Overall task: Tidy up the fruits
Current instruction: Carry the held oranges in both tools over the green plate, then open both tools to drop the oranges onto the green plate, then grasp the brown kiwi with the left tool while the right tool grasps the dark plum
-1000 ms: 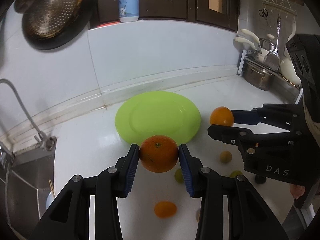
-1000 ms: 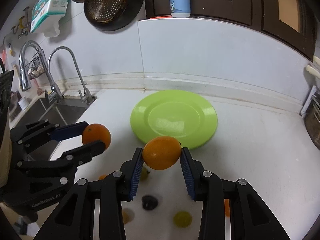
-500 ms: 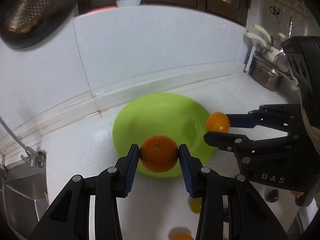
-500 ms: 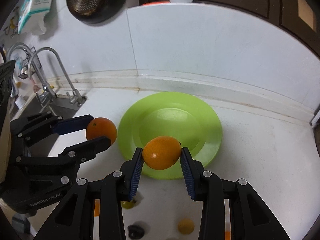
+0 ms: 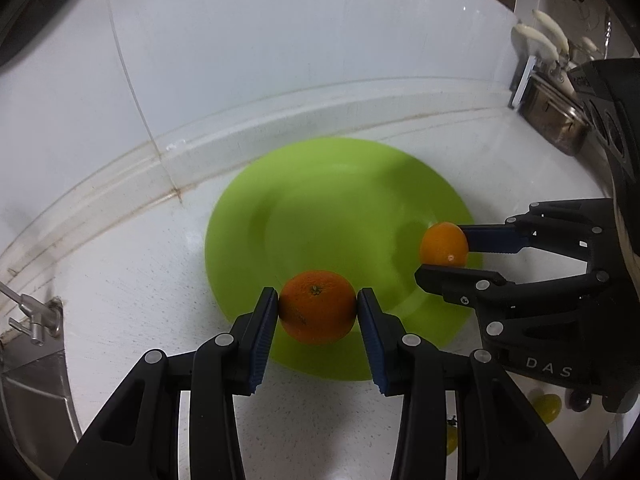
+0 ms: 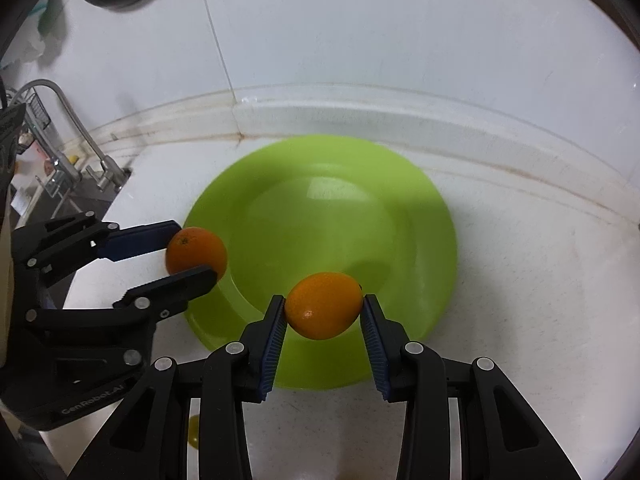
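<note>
Both grippers have dropped closer to the green plate (image 5: 320, 184), loose fruit now mostly behind the fingers.
Left gripper (image 5: 317, 308) clamps a round orange (image 5: 317, 307); right gripper (image 6: 324, 312) clamps an oval orange (image 6: 324, 305). Both hang over the plate's near rim. Plate bare inside. Faucet (image 6: 68, 120) far left; small yellow-green fruit (image 5: 546, 406) on the counter (image 5: 120, 280) under the right gripper's body.

A white speckled stone countertop (image 6: 520, 300) meets a white tiled wall (image 6: 360, 32) at the far side. A curved chrome tap (image 6: 68, 120) stands far left, above a steel sink (image 5: 28, 392). A steel utensil rack (image 5: 552, 120) sits far right.
</note>
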A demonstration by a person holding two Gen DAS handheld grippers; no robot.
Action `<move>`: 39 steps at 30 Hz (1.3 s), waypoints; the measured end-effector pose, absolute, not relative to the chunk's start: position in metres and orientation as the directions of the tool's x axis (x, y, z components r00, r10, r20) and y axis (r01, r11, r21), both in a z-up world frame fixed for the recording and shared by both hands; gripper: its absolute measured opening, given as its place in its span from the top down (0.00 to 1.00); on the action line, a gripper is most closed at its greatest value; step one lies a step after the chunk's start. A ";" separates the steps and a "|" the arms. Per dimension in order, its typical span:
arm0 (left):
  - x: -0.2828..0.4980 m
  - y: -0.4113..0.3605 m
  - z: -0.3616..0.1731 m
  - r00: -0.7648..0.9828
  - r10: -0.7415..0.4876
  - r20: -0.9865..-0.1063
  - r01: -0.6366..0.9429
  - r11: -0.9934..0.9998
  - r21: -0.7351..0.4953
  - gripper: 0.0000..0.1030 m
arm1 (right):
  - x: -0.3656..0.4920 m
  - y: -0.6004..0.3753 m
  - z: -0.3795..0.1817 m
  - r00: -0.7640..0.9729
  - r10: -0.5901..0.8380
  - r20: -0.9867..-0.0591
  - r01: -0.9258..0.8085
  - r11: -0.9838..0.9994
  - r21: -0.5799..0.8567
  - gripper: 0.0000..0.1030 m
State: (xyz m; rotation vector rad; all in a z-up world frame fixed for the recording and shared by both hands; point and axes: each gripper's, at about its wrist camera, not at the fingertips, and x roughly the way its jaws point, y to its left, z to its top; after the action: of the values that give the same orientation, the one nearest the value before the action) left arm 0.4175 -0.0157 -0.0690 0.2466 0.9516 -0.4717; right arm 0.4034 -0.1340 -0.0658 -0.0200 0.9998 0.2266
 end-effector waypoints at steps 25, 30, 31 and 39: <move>0.388 -0.005 -0.033 0.584 -0.253 -0.771 0.444 0.895 0.043 0.43 | 0.391 -0.144 -0.063 0.543 0.173 -0.822 -0.170 0.981 0.094 0.55; 0.352 -0.003 -0.008 0.666 -0.230 -0.710 0.426 0.898 0.109 0.35 | 0.354 -0.152 -0.033 0.633 0.142 -0.761 -0.130 0.989 0.076 0.54; 0.343 -0.003 -0.003 0.678 -0.232 -0.697 0.424 0.899 0.113 0.33 | 0.347 -0.153 -0.028 0.649 0.135 -0.748 -0.124 0.990 0.072 0.51; 0.284 0.003 0.023 0.753 -0.255 -0.606 0.397 0.911 0.110 0.17 | 0.281 -0.162 0.001 0.748 0.067 -0.661 -0.044 0.998 0.050 0.37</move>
State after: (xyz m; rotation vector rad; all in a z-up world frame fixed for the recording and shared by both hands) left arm 0.2844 0.0035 0.0226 0.2393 0.6228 -0.3600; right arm 0.2810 -0.1616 0.0008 0.0319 0.7238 0.0607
